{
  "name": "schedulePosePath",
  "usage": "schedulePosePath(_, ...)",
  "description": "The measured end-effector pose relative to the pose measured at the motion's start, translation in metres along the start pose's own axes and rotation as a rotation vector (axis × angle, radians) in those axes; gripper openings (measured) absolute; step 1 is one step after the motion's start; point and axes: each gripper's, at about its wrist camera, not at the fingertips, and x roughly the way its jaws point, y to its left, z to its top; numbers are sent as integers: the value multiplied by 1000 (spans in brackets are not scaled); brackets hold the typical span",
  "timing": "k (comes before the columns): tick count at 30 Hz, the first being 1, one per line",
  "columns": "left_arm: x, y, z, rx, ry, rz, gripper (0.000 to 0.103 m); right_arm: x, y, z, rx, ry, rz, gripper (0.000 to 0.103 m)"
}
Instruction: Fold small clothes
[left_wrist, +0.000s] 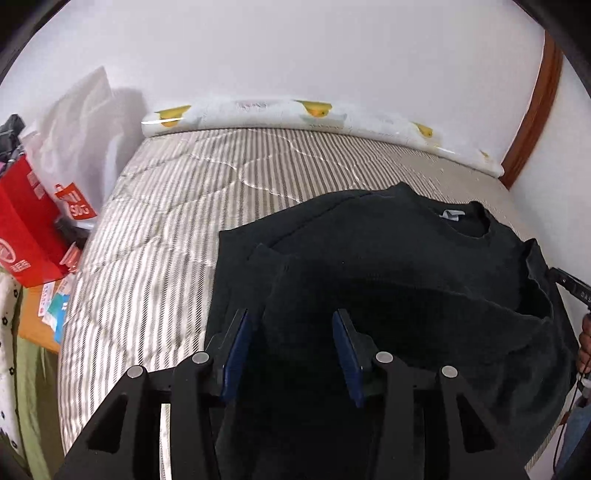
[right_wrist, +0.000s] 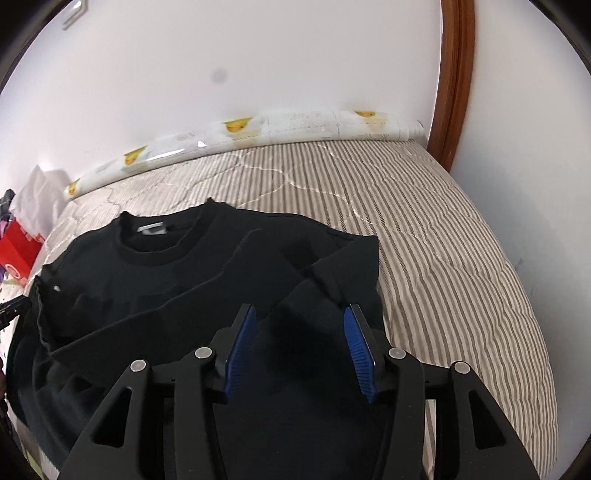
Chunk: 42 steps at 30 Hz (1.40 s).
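Note:
A black sweater (left_wrist: 388, 266) lies on the striped bed, collar and white label toward the wall, both sleeves folded in across its body. It also shows in the right wrist view (right_wrist: 155, 280). My left gripper (left_wrist: 291, 321) is open and empty, hovering over the sweater's left side near the folded sleeve. My right gripper (right_wrist: 301, 314) is open and empty, over the sweater's right side above the folded right sleeve. The tip of the right gripper (left_wrist: 569, 282) shows at the far right edge of the left wrist view.
The striped quilted bed (right_wrist: 443, 236) reaches a white wall, with a fruit-print roll (left_wrist: 295, 114) along its far edge. A red box (left_wrist: 22, 221) and white bags (left_wrist: 74, 147) stand left of the bed. A wooden door frame (right_wrist: 454, 81) is at the right.

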Motion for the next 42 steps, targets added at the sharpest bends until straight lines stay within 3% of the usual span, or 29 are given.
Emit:
schedulePosePath(6, 16, -5, 2, 52, 45, 3, 40, 27, -1, 10, -3, 34, 22, 50)
schedulePosePath(11, 17, -5, 3, 52, 41, 62, 18, 43, 4, 13, -13, 52, 50, 49)
schedulePosePath(13, 11, -5, 4, 48, 29, 68, 9, 41, 7, 13, -34, 41, 41, 36)
schedulePosePath(15, 0, -3, 6, 32, 1, 67, 7, 34, 10, 14, -59, 11, 34, 19)
schedulePosePath(18, -20, 3, 12, -4, -64, 40, 7, 11, 3, 19, -43, -73, 64, 16)
schedulePosePath(21, -24, 8, 18, -44, -100, 23, 7, -17, -18, 27, 47, -170, 156, 15)
schedulePosePath(23, -14, 11, 22, -75, -100, 4, 7, -19, -31, 32, 82, -181, 142, 15)
schedulePosePath(35, 31, -1, 27, -84, -18, 44, 7, 54, -41, 26, 109, -1, 50, 17)
schedulePosePath(37, 30, -1, 28, -81, -10, 37, 8, 54, -40, 26, 90, 21, 30, 21)
schedulePosePath(39, 25, -4, 28, -67, -14, 50, 10, 48, -37, 27, 77, 63, -8, 36)
schedulePosePath(42, 12, -12, 26, -37, -40, 79, 13, 25, -27, 24, 47, 16, -36, 36)
